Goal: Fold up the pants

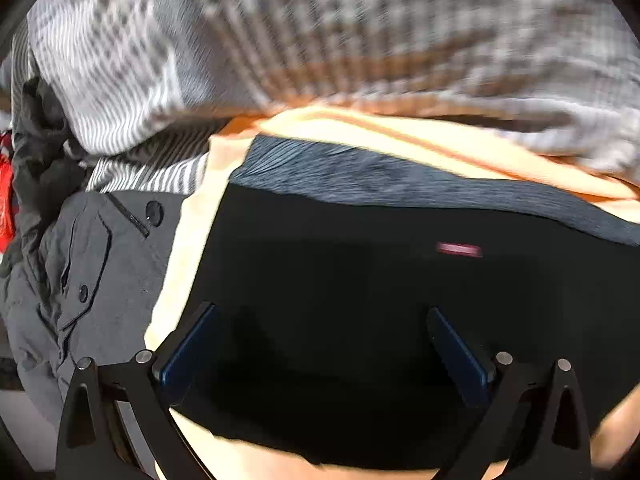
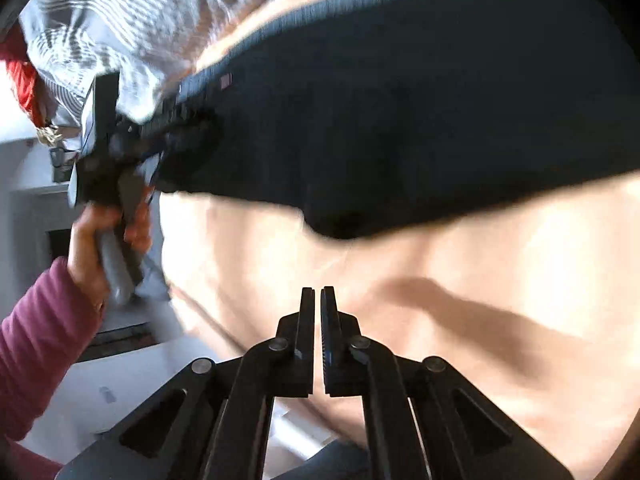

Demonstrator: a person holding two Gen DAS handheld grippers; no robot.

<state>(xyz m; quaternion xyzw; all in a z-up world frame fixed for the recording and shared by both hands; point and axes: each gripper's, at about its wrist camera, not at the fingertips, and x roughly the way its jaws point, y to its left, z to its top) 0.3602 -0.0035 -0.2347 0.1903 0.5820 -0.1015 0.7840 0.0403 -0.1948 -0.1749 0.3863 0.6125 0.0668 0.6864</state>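
Dark navy pants [image 1: 380, 300] lie flat on a pale peach sheet [image 1: 188, 248], with a ribbed waistband [image 1: 360, 176] at the far edge and a small pink label [image 1: 459, 249]. My left gripper [image 1: 320, 316] is open just above the pants, its blue pads spread wide. In the right wrist view the pants [image 2: 400, 100] stretch across the top, and the left gripper [image 2: 120, 140], held by a hand, sits at their left end. My right gripper [image 2: 318, 294] is shut and empty, over the bare sheet [image 2: 440, 280], short of the pants' near edge.
Grey cargo pants with buttons and a zip [image 1: 80, 264] lie left of the navy pants. A grey and white striped and checked duvet [image 1: 280, 40] is bunched along the back. Something red [image 1: 5, 200] lies at far left. The person's maroon sleeve [image 2: 36, 340] is at lower left.
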